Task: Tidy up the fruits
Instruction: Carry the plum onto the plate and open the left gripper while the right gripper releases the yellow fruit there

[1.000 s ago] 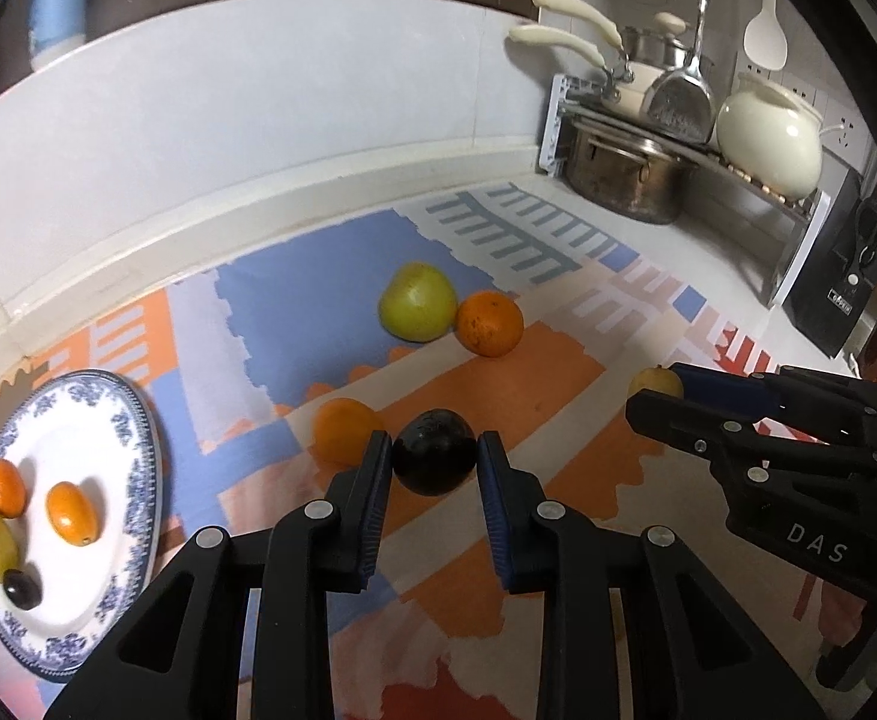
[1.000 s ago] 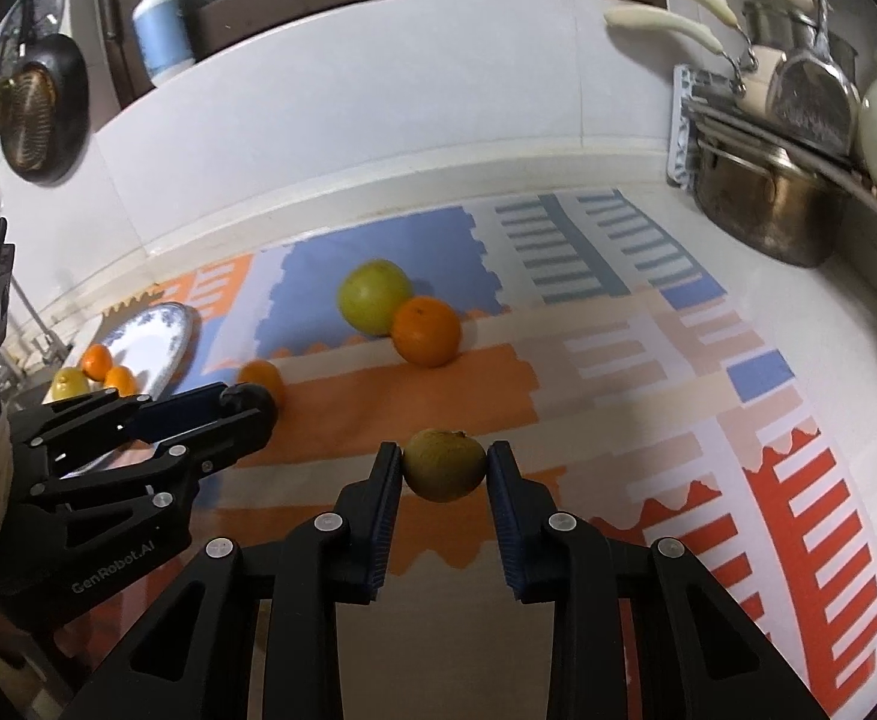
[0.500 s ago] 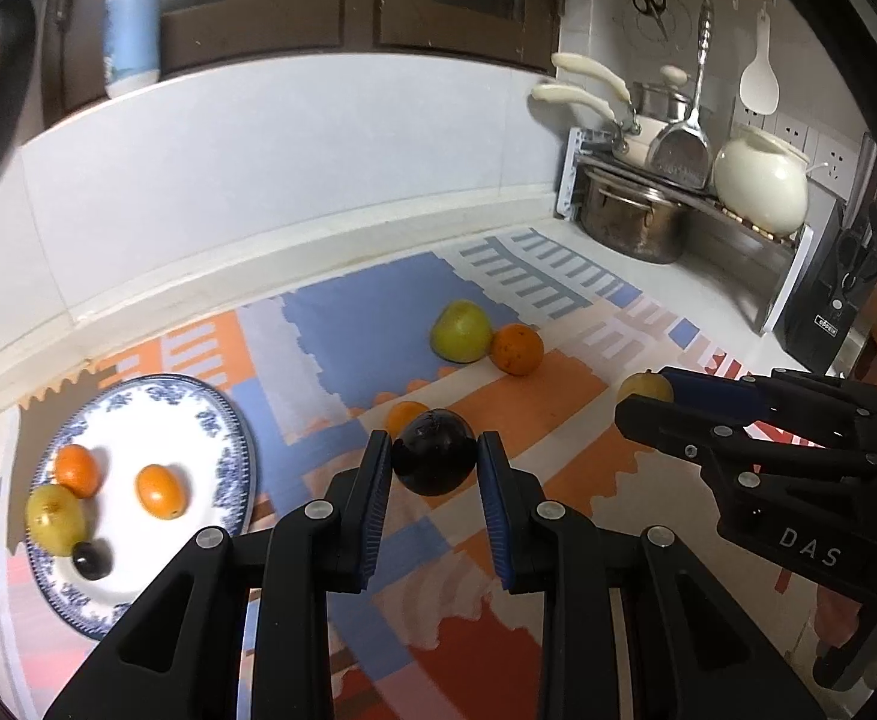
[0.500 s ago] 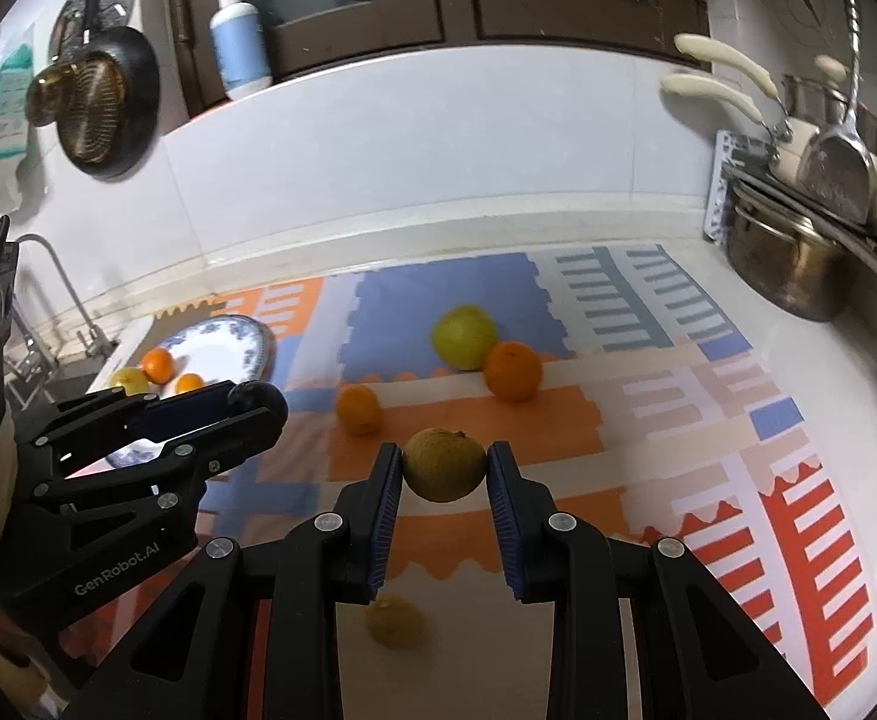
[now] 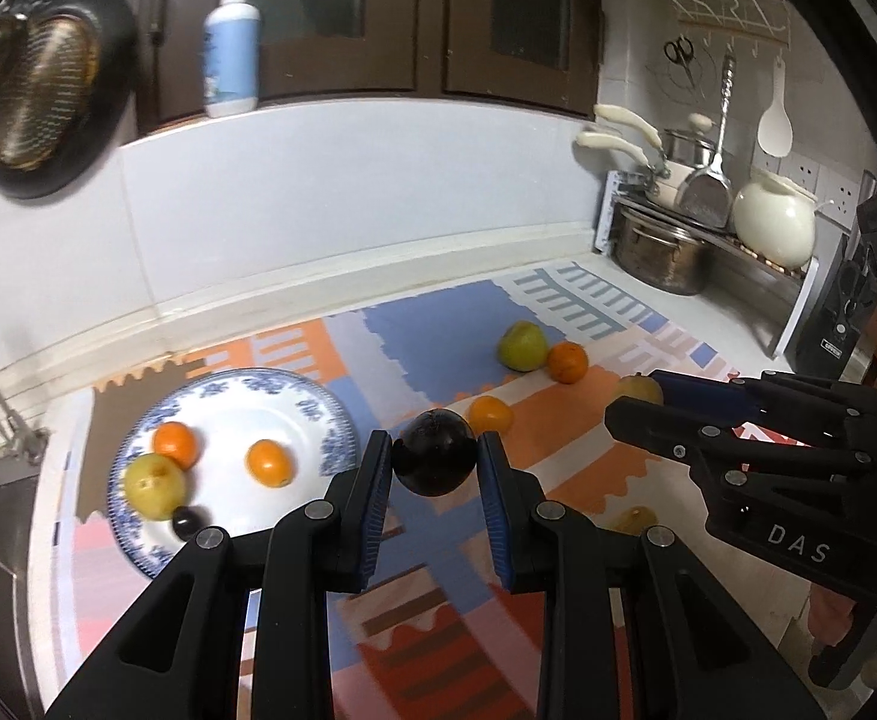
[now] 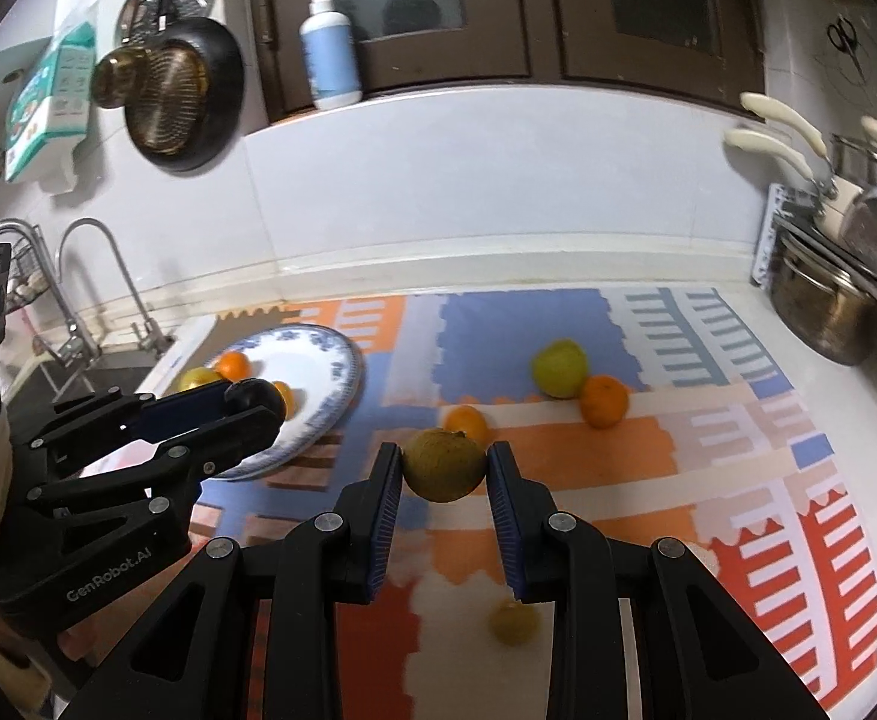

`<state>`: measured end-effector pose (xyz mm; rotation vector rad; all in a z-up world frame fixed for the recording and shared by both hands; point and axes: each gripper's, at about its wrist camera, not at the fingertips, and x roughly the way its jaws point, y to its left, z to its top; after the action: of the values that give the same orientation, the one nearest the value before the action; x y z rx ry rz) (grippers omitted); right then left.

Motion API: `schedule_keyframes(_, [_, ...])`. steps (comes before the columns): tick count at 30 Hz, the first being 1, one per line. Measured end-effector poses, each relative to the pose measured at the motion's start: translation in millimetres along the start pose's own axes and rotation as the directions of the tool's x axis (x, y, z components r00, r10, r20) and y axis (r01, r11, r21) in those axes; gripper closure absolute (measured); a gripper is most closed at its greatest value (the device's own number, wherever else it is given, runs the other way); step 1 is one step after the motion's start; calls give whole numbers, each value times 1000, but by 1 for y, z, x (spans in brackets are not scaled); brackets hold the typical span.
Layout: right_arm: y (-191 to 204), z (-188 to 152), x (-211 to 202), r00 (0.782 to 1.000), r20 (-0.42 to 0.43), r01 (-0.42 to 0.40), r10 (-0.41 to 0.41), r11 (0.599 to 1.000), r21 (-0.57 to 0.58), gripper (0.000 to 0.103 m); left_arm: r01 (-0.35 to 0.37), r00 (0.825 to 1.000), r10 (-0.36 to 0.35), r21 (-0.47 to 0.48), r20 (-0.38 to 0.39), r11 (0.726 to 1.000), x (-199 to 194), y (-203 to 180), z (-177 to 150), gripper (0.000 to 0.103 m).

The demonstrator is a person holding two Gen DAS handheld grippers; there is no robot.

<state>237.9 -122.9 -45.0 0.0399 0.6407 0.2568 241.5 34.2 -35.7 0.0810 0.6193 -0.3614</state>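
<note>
A patterned mat (image 5: 426,336) covers the kitchen counter; left to right, the blue-rimmed plate (image 5: 312,396) with fruit, my left gripper (image 5: 435,459) clamped on a dark plum (image 5: 434,461) above the mat, my right gripper (image 6: 444,465) pinching a brownish-green fruit (image 6: 444,464)

Left gripper (image 5: 435,461) clamps a dark plum (image 5: 434,451) above the patterned mat (image 5: 564,462). Blue-rimmed plate (image 5: 318,414) at left holds four fruits. Right gripper (image 5: 639,399) at right grips a yellowish fruit (image 5: 635,387).
</note>
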Motion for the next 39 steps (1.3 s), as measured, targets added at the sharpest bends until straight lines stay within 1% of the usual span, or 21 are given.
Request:
schedule_keyframes(8, [38, 6, 2, 999, 10, -53, 53, 998, -43, 73, -49, 999, 50, -43, 11, 998, -20, 30, -11, 74])
schedule_keyframes(20, [85, 10, 29, 990, -19, -139, 138, 987, -79, 72, -107, 994, 105, -94, -25, 990, -27, 71, -35, 74])
schedule_keyframes(25, [98, 10, 49, 986, -49, -163, 159, 983, -79, 73, -118, 992, 112, -113, -51, 987, -18, 87, -43, 74])
schedule_keyframes(32, [109, 14, 81, 983, -90, -167, 160, 983, -72, 73, -125, 990, 116, -119, -76, 985, 4, 101, -46, 74])
schedule_keyframes(39, [114, 15, 114, 978, -143, -162, 152, 985, -61, 72, -130, 987, 119, -100, -111, 986, 29, 106, -46, 74])
